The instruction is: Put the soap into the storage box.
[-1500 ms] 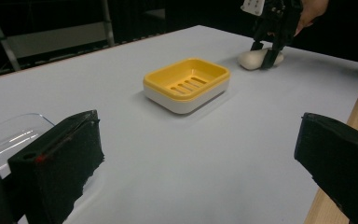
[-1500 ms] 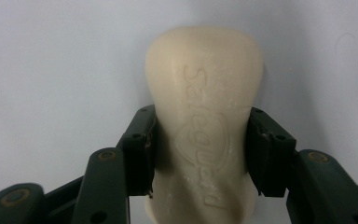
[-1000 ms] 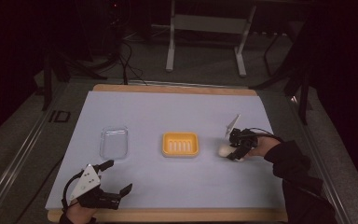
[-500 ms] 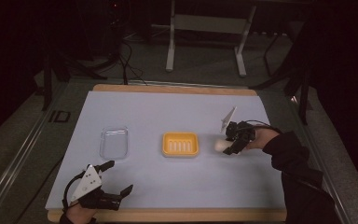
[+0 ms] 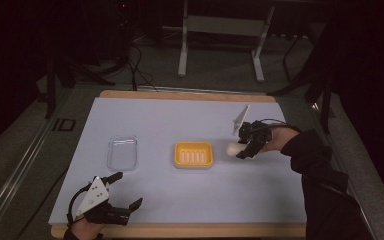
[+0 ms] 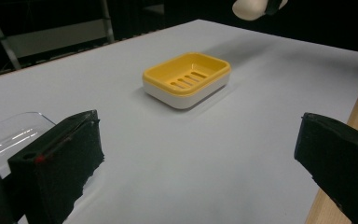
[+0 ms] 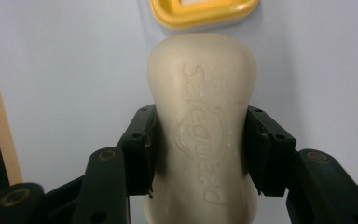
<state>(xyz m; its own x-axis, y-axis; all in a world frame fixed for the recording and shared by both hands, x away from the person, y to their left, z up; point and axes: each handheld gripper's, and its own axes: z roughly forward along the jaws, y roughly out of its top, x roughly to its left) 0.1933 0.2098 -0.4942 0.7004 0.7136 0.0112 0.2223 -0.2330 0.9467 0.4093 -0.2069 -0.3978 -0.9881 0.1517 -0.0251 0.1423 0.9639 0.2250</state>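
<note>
A cream bar of soap (image 7: 200, 121) with an embossed brand mark is clamped between the jaws of my right gripper (image 7: 200, 149). In the high view the soap (image 5: 233, 148) hangs just right of the yellow soap dish (image 5: 194, 154), held by the right gripper (image 5: 243, 148) above the table. The dish (image 6: 186, 78) has a slotted yellow tray on a white base and holds nothing. My left gripper (image 5: 121, 192) rests at the front left of the table, its jaws wide apart and bare. The soap (image 6: 251, 7) also peeks in at the top of the left gripper view.
A clear plastic lid or tray (image 5: 122, 152) lies left of the dish, near the left gripper. The table's pale blue mat (image 5: 180, 115) has a wooden edge (image 5: 180, 231) at the front. Metal stand legs (image 5: 220, 45) and cables lie on the floor beyond.
The right gripper has lifted the soap slightly and carried it up and leftwards, closer to the dish. The left gripper has stayed in place.
</note>
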